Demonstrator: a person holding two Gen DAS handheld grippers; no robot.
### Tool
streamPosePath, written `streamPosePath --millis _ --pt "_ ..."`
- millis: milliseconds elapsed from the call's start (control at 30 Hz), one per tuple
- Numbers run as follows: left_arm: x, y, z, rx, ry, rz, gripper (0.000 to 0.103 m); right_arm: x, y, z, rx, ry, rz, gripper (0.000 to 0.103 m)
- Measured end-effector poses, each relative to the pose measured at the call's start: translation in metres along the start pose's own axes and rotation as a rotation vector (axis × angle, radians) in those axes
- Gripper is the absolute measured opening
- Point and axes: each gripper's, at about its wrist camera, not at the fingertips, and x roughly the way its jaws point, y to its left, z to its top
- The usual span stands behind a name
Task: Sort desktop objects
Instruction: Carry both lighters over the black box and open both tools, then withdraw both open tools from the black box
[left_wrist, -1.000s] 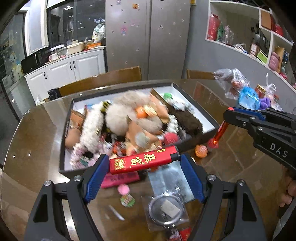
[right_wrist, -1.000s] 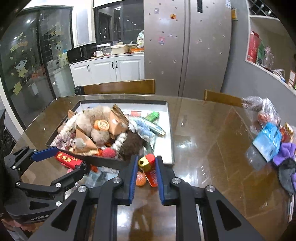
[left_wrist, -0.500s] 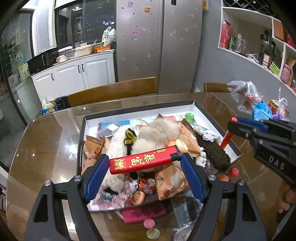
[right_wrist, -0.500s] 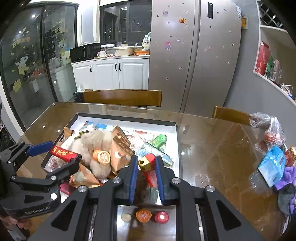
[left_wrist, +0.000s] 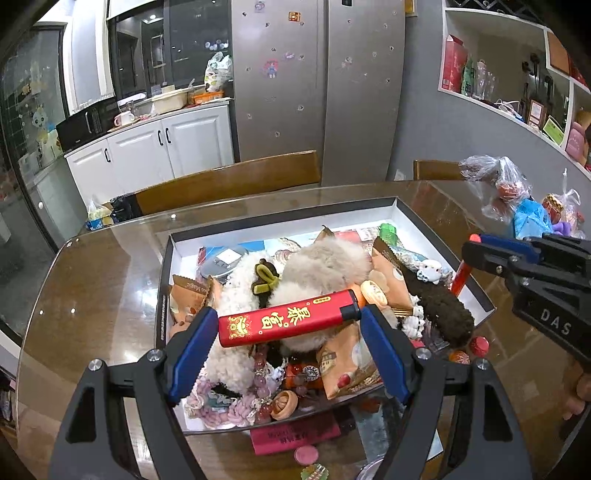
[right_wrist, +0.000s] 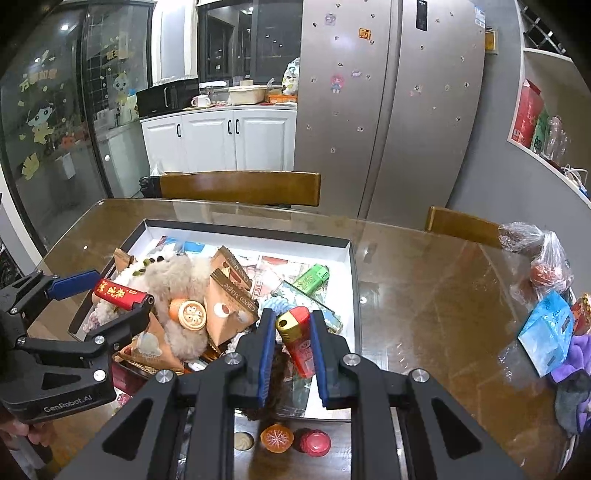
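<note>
My left gripper (left_wrist: 286, 325) is shut on a red lighter with gold characters (left_wrist: 291, 320), held crosswise by its ends above the front of a black-rimmed white box (left_wrist: 280, 221). It also shows in the right wrist view (right_wrist: 118, 293). My right gripper (right_wrist: 293, 326) is shut on a red lighter with a yellow top (right_wrist: 295, 339), held upright over the box's near right part (right_wrist: 352, 280). That lighter shows in the left wrist view (left_wrist: 461, 275). The box is heaped with plush toys (left_wrist: 325, 262), snack packets (right_wrist: 229, 295) and a green lighter (right_wrist: 312, 275).
Small round pieces (right_wrist: 277, 437) and a pink card (left_wrist: 295, 434) lie on the glass table in front of the box. Plastic bags with goods (right_wrist: 546, 306) sit at the table's right. Wooden chairs (right_wrist: 240, 192) stand behind the table.
Both grippers have risen and moved forward from the table in front of the box to above the box's contents, each still holding its lighter.
</note>
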Motion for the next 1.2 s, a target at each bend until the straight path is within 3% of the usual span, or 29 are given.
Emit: streamPosePath --millis 267,333,400,467,500,1200 --pt "0.001 0.01 0.0 -0.035 0.012 0.023 0.081 0.002 0.003 -0.001 -0.005 0.003 0.004 0.019" --pt "0.004 0.013 0.0 -0.046 0.038 0.021 0.086 0.001 0.002 0.001 0.009 -0.004 0.025 0.02" --pt "0.004 0.018 0.0 -0.058 0.049 0.035 0.098 -0.002 0.0 0.001 0.022 -0.025 0.023 0.037" --pt "-0.001 0.02 0.001 -0.06 0.022 0.076 0.098 -0.008 -0.002 0.002 0.032 -0.047 0.032 0.076" --pt "-0.003 0.021 0.001 -0.059 0.016 0.084 0.1 -0.012 -0.003 0.003 0.04 -0.066 0.034 0.081" --pt "-0.032 0.048 0.009 -0.114 -0.034 0.081 0.103 -0.031 -0.005 0.01 0.073 -0.093 0.054 0.083"
